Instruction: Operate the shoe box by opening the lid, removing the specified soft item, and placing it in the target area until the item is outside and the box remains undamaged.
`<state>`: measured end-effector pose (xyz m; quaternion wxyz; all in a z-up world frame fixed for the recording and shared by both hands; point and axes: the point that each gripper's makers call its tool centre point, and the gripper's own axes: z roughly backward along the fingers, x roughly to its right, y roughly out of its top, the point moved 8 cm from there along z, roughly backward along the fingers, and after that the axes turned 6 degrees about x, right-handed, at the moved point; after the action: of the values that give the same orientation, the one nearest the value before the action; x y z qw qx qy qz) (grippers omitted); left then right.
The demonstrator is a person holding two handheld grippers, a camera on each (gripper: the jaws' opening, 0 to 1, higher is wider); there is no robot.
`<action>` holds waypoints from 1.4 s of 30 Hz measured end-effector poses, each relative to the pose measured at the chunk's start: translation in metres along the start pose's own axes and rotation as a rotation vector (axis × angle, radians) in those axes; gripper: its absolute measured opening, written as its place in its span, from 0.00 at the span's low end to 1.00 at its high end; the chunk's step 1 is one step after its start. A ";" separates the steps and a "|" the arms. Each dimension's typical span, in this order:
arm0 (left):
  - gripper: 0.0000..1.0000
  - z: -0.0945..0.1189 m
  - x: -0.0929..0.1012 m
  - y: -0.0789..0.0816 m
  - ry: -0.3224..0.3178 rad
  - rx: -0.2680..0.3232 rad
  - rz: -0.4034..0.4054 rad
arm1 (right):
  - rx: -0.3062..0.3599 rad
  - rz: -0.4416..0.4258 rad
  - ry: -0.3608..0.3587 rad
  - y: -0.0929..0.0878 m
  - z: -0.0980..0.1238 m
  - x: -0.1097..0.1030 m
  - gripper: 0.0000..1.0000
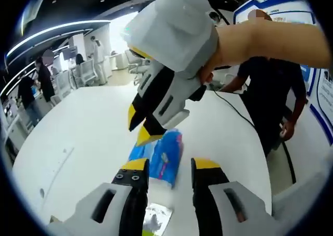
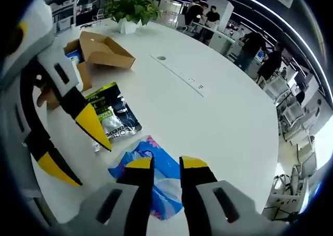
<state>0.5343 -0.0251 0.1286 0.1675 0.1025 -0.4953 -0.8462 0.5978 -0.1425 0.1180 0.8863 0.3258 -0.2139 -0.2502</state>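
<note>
While both grippers gape, seemingly empty, one blue packet and one dark packet lie out.

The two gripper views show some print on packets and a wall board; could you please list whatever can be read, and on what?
Black and green plastic packet: white lettering, too distorted to read for certain.
Blue and pink plastic packet: print blurred, unreadable.
Blue-framed white wall board: blue characters at its top, too small to read.
Brown cardboard shoe box: no text visible.
</note>
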 end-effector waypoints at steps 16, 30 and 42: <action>0.55 0.073 0.002 0.012 0.070 0.071 0.138 | 0.027 -0.066 -0.025 0.020 0.027 -0.028 0.35; 0.69 0.144 -0.018 -0.002 0.198 0.118 0.203 | 0.092 -0.144 -0.019 0.044 0.038 -0.057 0.47; 0.84 0.201 -0.036 -0.021 0.303 0.120 0.216 | 0.150 -0.190 0.018 0.071 0.032 -0.082 0.54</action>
<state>0.4952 0.1596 0.2086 0.3235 0.1846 -0.5220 -0.7673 0.5376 -0.0625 0.1708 0.8337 0.4121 -0.1921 -0.3133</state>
